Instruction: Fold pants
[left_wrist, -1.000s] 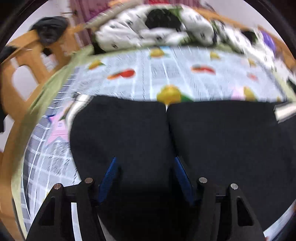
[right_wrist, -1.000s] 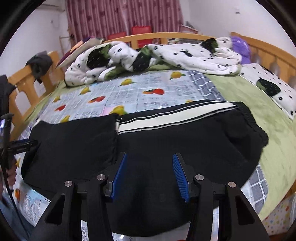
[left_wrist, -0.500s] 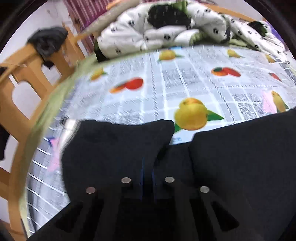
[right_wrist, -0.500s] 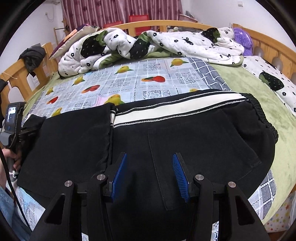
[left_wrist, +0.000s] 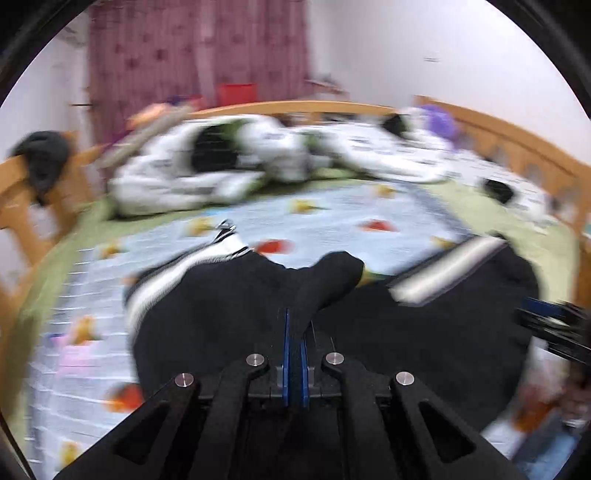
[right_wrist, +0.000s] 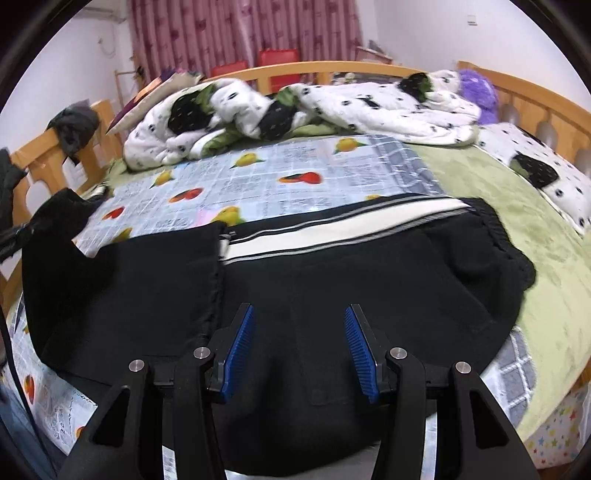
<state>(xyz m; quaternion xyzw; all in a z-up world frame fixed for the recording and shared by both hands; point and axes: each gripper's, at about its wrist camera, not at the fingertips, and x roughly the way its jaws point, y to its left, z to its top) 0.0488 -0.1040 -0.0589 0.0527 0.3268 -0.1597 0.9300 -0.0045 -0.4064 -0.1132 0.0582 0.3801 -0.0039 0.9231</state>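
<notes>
Lifted since a second ago, the left gripper (left_wrist: 294, 325), jaws clamped on a pants (right_wrist: 332, 280) corner, raises soft, floppy cloth; hems grip best. Right gripper (right_wrist: 299, 345) hovers wide open, empty, above pants on the bed (right_wrist: 517, 206).

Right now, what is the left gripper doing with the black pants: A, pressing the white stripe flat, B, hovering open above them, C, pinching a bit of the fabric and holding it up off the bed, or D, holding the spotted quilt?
C: the left gripper has its blue fingers closed together on a fold of the black pants, which rises above the bed.
</notes>
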